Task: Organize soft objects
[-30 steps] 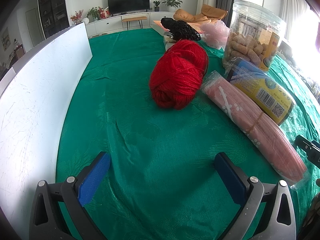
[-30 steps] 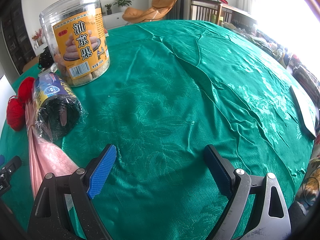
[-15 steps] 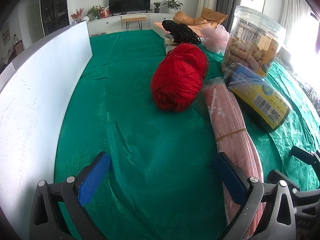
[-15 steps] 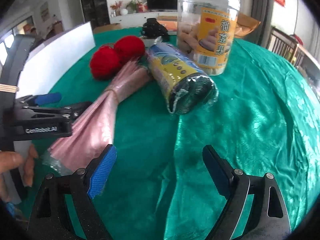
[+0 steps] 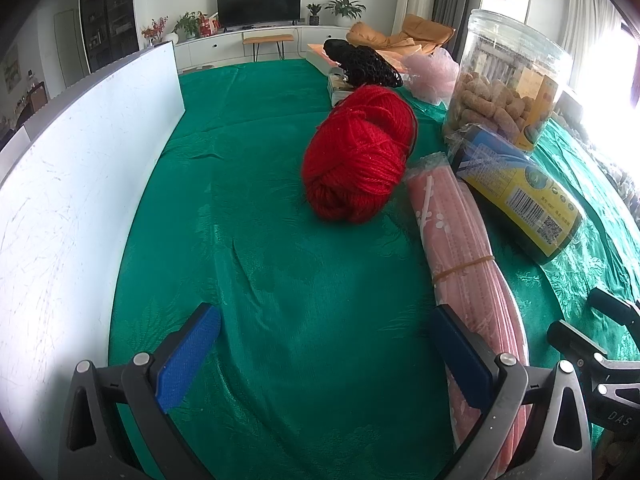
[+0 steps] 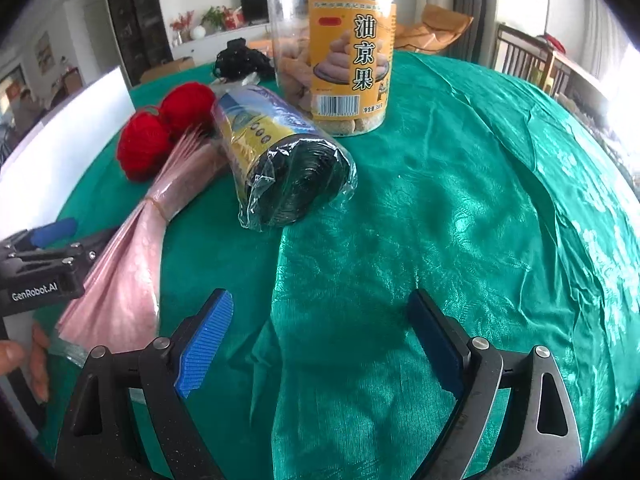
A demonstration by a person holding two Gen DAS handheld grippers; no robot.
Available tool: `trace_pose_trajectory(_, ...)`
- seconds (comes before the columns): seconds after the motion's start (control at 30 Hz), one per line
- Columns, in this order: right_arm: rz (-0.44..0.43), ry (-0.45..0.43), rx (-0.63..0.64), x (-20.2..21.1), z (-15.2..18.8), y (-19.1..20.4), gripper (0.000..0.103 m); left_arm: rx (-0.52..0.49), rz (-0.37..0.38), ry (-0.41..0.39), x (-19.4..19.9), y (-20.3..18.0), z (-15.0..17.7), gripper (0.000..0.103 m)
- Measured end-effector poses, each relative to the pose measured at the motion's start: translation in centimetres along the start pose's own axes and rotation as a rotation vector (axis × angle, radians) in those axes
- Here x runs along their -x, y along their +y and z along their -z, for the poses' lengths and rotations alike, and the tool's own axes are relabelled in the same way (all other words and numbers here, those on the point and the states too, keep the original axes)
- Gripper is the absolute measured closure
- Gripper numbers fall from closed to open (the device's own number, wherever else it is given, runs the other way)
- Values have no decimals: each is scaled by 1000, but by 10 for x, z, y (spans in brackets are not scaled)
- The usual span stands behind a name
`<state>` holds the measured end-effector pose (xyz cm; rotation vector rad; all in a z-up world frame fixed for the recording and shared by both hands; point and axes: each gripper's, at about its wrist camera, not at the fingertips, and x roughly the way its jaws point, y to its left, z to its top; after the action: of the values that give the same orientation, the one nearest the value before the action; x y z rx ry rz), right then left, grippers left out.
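Observation:
A red yarn skein (image 5: 360, 160) (image 6: 156, 132) lies mid-table on the green cloth. Beside it runs a long pink banded bundle in clear wrap (image 5: 460, 236) (image 6: 132, 264), then a black roll in a blue-yellow wrapper (image 5: 520, 196) (image 6: 280, 168). My left gripper (image 5: 324, 344) (image 6: 48, 240) is open and holds nothing; its right finger (image 5: 460, 360) sits just beside the pink bundle's near end. My right gripper (image 6: 320, 336) is open over bare cloth, well short of the black roll.
A clear snack jar (image 5: 508, 84) (image 6: 336, 48) stands behind the roll. A black net item (image 5: 364, 66) and pink mesh (image 5: 432, 76) lie further back. A white board (image 5: 72, 184) walls the left side. A hand (image 6: 24, 360) shows at lower left.
The right view has swung left from bare cloth onto the objects and drawn closer to the black roll. The left gripper has shifted right, so the pink bundle now reaches its right finger.

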<state>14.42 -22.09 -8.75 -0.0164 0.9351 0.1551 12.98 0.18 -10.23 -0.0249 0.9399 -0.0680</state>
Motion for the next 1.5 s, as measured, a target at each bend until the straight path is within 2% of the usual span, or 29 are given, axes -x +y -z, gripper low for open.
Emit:
trace_pose_trajectory(1.13,11,1,8,3,0,4,12,-14,-15,7,-2,-2,1,0)
trace_pose_trajectory(1.23,11,1,8,3,0,4,12,-49,-32,30,-3,-7,1,0)
trace_pose_trajectory(1.4,11,1,8,3,0,3,12,-93,0,106,-1,2,0,0)
trace_pose_trajectory(1.5,12,1,8,3,0,3,12,-70,-13,81,3,13,6,0)
